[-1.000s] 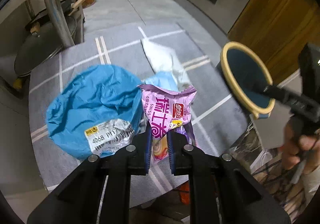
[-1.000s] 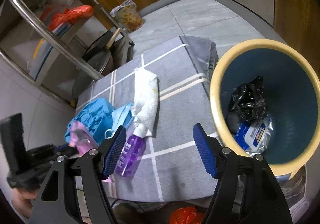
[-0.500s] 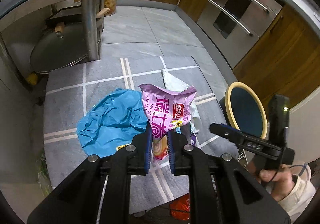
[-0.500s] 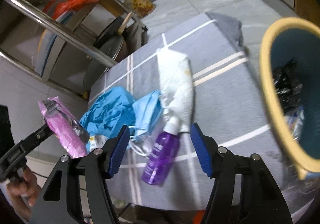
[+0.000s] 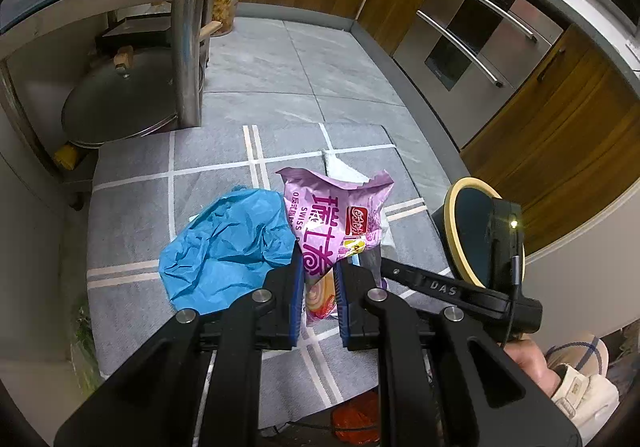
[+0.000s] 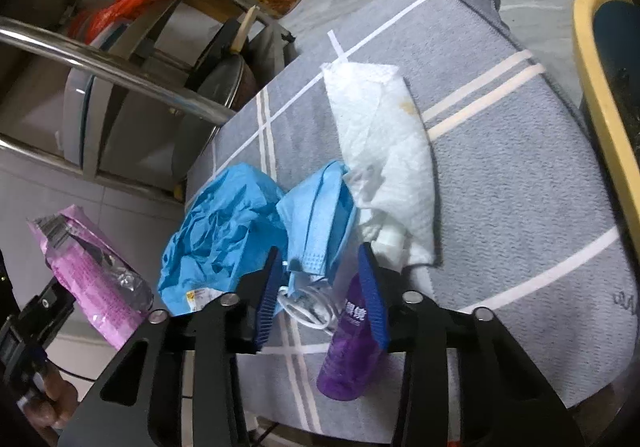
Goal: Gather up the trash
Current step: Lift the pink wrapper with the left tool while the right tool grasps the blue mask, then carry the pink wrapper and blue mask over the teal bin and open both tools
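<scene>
Only in the left wrist view was the oven front (image 5: 472, 47) seen, far ahead and to the right of the left gripper (image 5: 318, 283); the trash bin (image 5: 464, 231) stood just right of it. A pink snack wrapper (image 5: 332, 223) was pinched there, its long axis running up and away from the pads. Only the right wrist view showed the stained paper towel (image 6: 384, 151), blue face mask (image 6: 316, 223) and purple spray bottle (image 6: 352, 347), which lay lengthwise, nozzle away. The right gripper (image 6: 320, 295) had just been closing, the mask's ear loops between its still-parted jaws.
</scene>
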Demonstrator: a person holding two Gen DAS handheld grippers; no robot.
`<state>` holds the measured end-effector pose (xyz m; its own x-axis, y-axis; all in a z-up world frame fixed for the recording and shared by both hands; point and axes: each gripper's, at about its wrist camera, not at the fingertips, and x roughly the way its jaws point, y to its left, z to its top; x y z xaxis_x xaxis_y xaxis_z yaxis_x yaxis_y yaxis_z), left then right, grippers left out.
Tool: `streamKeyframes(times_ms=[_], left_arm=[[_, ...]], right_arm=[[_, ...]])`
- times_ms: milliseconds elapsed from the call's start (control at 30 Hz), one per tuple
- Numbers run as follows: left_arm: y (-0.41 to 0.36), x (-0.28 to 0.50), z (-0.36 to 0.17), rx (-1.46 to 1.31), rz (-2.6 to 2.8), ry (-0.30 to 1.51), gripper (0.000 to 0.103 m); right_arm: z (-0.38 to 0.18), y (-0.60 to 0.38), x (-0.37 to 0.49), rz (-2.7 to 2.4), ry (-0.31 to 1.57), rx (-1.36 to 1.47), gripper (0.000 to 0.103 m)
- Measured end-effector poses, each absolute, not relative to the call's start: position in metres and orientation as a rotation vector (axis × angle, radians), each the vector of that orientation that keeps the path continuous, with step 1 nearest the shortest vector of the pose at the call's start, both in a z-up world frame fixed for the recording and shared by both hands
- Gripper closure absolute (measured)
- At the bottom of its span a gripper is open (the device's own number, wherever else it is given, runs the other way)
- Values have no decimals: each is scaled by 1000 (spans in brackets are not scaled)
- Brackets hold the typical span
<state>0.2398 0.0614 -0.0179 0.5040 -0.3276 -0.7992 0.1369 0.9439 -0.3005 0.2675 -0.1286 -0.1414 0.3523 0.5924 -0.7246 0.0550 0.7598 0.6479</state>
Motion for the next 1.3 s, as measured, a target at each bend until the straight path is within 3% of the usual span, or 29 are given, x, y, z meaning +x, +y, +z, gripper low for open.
streamKeyframes(times_ms=[133,200,800,1300], left_arm=[[60,241,-17,-209,-283,1004,89],[60,241,-16,-211,-283,1001,89],[36,250,0,-204,-315,975,89],[-41,262,19,-203,-451,956,89]], right_arm=[[-141,-125,266,413,1172,648,92],[-136,-124,264,435,1152,645,96],[-57,-171,239,454,945,620,97],[12,-248,200,289,794,395,97]])
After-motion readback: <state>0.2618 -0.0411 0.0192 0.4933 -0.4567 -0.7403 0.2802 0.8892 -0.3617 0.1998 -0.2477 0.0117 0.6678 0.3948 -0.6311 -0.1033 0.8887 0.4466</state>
